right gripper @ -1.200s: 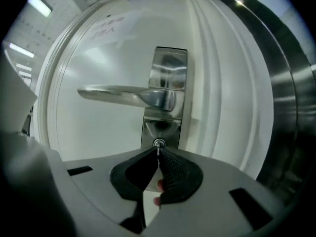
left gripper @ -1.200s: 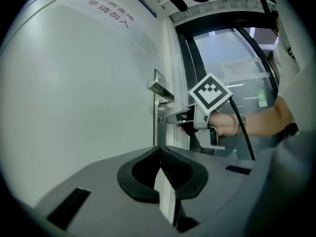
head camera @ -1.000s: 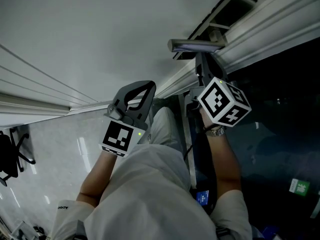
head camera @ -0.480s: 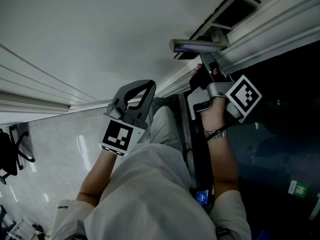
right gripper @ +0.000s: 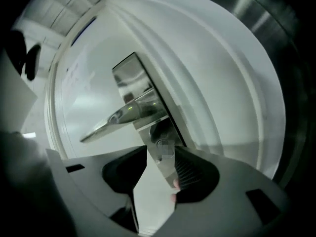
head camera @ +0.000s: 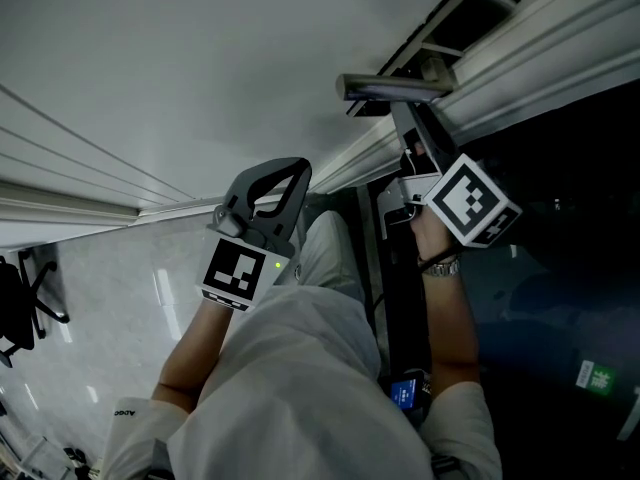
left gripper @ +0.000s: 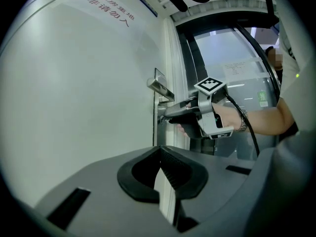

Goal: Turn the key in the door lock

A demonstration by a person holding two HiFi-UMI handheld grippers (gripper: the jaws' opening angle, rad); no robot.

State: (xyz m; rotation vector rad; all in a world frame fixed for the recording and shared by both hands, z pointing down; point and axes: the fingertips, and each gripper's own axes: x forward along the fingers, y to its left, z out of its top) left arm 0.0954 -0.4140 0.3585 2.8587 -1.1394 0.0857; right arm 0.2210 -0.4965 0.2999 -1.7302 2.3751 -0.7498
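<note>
right gripper (right gripper: 162, 153) jaws have just been opening, spread about the dark round lock cylinder (right gripper: 154, 131), pinching nothing; regripping off-centre, we risk slipping. left gripper (left gripper: 159, 152) pressed together, empty.

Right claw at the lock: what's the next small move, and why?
Probably draw the right claw straight back off the lock. Its jaws have just been opening and stand apart either side of the lock under the handle, pressing nothing, which suggests the turn is done. The key itself I can't make out.
</note>
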